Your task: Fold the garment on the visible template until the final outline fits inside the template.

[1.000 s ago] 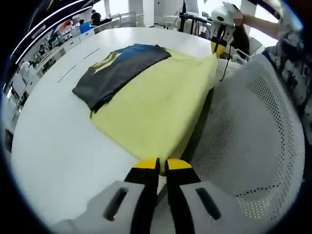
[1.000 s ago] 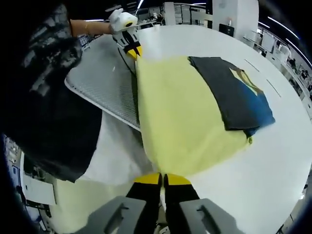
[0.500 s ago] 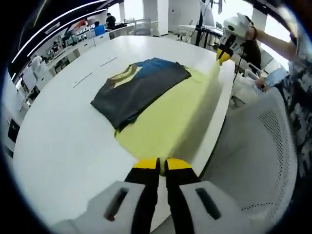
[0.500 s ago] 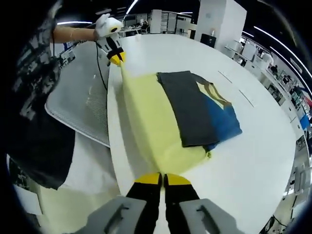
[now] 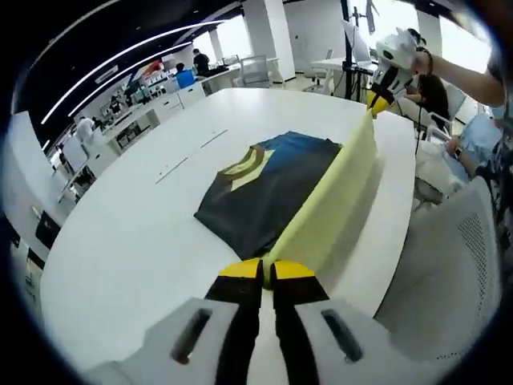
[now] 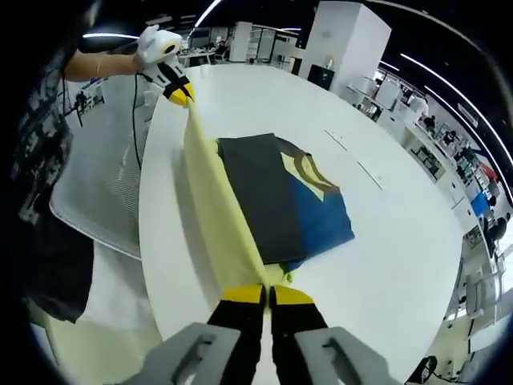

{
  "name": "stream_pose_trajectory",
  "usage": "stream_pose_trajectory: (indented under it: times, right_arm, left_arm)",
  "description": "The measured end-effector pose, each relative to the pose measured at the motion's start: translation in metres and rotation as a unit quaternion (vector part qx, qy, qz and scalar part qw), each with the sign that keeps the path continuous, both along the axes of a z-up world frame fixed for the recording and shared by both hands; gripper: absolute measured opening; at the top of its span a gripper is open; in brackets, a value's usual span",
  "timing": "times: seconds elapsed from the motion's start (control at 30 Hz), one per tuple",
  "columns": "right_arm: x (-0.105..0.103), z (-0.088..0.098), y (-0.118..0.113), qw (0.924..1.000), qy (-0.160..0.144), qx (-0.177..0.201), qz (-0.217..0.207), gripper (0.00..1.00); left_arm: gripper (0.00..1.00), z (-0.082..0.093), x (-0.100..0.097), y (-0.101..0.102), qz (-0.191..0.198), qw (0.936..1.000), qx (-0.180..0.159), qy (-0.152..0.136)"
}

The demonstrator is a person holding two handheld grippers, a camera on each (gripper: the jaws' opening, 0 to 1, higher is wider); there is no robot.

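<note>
Yellow garment [image 5: 333,196] edge taut; left gripper [image 5: 266,271], right gripper [image 6: 267,295] clamped

Both grippers have lifted the yellow template's [image 5: 337,196] near edge up over the garment [image 5: 264,188].

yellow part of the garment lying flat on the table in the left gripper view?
No. The yellow part is lifted off the table, stretched between left gripper and right gripper.
</note>
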State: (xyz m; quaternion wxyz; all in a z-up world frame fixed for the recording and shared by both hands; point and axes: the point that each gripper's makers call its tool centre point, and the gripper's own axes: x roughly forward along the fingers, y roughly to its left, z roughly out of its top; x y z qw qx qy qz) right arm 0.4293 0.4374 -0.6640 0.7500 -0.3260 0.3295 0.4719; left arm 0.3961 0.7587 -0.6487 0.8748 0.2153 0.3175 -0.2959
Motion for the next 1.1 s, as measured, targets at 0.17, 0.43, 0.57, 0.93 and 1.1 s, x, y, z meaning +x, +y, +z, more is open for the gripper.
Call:
stream_pose_trajectory:
  times: [0.17,0.43,0.57,0.93,1.1]
  right_arm:
    - [0.018,0.006,0.002,0.9995,-0.025,-0.007,-0.015,0.00]
    - [0.051,0.017,0.002,0.9976,-0.054,-0.005,-0.043,0.00]
    - [0.066,0.021,0.002,0.9953,-0.079,-0.014,-0.054,0.00]
    - [0.110,0.031,0.003,0.9884,-0.132,-0.028,-0.070,0.00]
    - [0.127,0.029,0.005,0.9881,-0.131,-0.021,-0.077,0.00]
  left_arm:
    - [0.01,0.006,0.019,0.002,0.032,0.9992,-0.026,0.000]
    - [0.01,0.019,0.051,0.002,0.040,0.9984,0.000,-0.039]
    - [0.01,0.025,0.068,0.005,0.055,0.9969,-0.002,-0.057]
    - [0.01,0.038,0.109,0.010,0.105,0.9899,-0.020,-0.093]
    - [0.01,0.036,0.125,0.014,0.121,0.9880,-0.035,-0.090]
